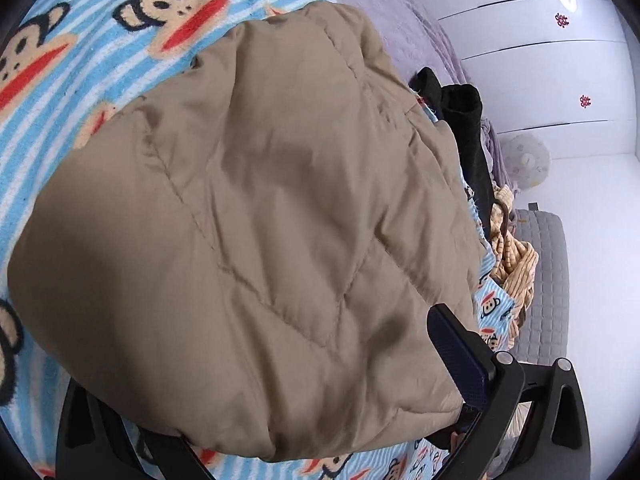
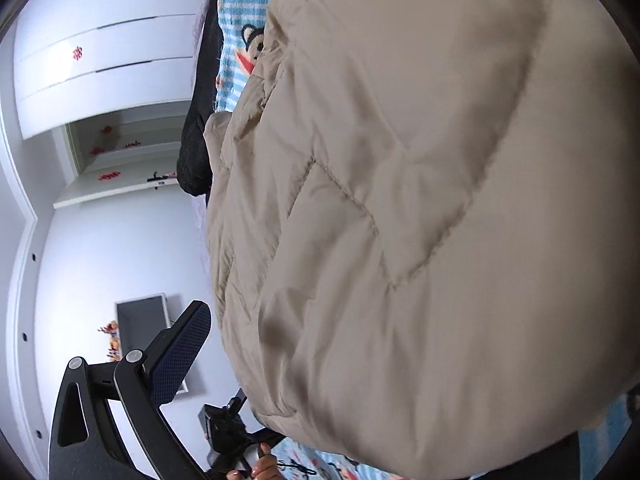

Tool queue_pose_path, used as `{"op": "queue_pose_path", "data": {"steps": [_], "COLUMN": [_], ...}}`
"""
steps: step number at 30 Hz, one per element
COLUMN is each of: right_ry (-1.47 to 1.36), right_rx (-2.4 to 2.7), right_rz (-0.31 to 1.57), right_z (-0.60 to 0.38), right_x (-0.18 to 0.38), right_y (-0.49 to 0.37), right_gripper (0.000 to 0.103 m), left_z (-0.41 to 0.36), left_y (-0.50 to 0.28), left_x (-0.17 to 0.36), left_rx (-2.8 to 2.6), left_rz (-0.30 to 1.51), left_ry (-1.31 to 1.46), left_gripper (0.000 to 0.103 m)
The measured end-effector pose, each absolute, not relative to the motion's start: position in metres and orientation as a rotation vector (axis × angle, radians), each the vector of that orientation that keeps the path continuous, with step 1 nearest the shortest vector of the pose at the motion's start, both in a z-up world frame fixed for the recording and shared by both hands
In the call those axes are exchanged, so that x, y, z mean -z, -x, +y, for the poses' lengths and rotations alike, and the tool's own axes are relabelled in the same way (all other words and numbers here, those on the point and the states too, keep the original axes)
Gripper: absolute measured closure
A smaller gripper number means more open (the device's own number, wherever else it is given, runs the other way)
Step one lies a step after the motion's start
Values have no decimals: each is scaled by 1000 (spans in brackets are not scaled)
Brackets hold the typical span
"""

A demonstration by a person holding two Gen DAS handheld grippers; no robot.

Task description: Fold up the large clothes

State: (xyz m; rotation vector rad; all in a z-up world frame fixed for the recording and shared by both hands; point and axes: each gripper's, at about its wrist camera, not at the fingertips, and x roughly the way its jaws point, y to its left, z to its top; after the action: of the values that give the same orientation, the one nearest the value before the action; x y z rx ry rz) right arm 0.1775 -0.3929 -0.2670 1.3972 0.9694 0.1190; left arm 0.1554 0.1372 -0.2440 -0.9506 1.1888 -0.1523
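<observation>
A large tan quilted jacket (image 1: pixel 260 200) lies on a blue striped monkey-print blanket (image 1: pixel 60 92) on a bed. It fills the left wrist view and the right wrist view (image 2: pixel 420 220). My left gripper (image 1: pixel 288 408) sits at the jacket's near edge; the cloth bulges between its fingers, the right finger pad (image 1: pixel 456 356) shows and the left one is covered. My right gripper (image 2: pixel 320 380) is at the jacket's near edge too; its left finger pad (image 2: pixel 180 356) shows beside the cloth and the right finger is hidden under it. The jaws stand wide apart on both.
A black garment (image 1: pixel 468 128) and a tan striped garment (image 1: pixel 512 256) lie at the bed's edge. A grey quilted mattress corner (image 1: pixel 548 280) sticks out. White wardrobe doors (image 2: pixel 100 60) and a white wall stand beyond. The other hand and gripper (image 2: pixel 248 440) show low in the right wrist view.
</observation>
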Motion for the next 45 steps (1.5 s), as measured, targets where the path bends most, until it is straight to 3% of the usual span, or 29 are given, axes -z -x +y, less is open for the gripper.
{"op": "queue_pose_path", "data": {"steps": [2,4,5,6,8,9,10,12,13,14,17,25,33,39,41,42,43,44,45], "right_ry": [-1378,-1347,-1337,-1334,-1358,-1391,-1425,-1470,-1491,-1513,-1471,-1345,-1296,-1248,-1242,-1237,-1228,-1216,-1203], "right_rx": [-110,-100,-93,-82,-68,-66,-69,-57,-54,-57,-86,-118,-107,-112,-84,-67,-51,-40,-29], "right_rz": [1001,1049,1066,1080,1092,1088,1082,1098,1106,1093,1057,1058,1176,1305,1335,1344,1342,1335,1321], "right_z": [-392,-389,-388,-387,-388,-390,-392,-395,-397,-398,-398,-391,-382,-393,-399,-402,-405,-409,-413], "right_x": [269,270,270,270,272,275,277,281,284,285,271,234,218,225,228,228,226,224,219], "right_y": [-177,-181,-184,-186,-187,-185,-185,-181,-178,-175,-169,-126,-27,21,26,27,29,31,32], "right_gripper": [0,0,0,0,0,0,1,20,45,57,76,79,79,76,64,58,47,30,20], "left_z": [134,131,131,131,131,130,129,121,118,114,104,94,96,94,96,97,98,100,102], "left_y": [-160,-163,-164,-165,-163,-162,-162,-160,-159,-157,-148,-97,19,99,111,116,120,126,131], "left_x": [252,255,253,250,241,233,227,209,200,191,166,132,135,176,187,188,185,181,178], "left_rx": [126,100,91,93,97,103,113,133,142,152,185,340,366,248,161,105,59,35,23], "left_rz": [1211,1220,1214,1205,1178,1160,1144,1120,1110,1097,1056,1056,1214,1381,1418,1430,1426,1412,1402], "left_ry": [926,897,883,874,863,834,797,706,662,623,522,371,394,424,419,402,380,364,357], "left_gripper": [1,9,23,47,69,78,80,83,83,83,85,85,85,84,70,54,48,43,43]}}
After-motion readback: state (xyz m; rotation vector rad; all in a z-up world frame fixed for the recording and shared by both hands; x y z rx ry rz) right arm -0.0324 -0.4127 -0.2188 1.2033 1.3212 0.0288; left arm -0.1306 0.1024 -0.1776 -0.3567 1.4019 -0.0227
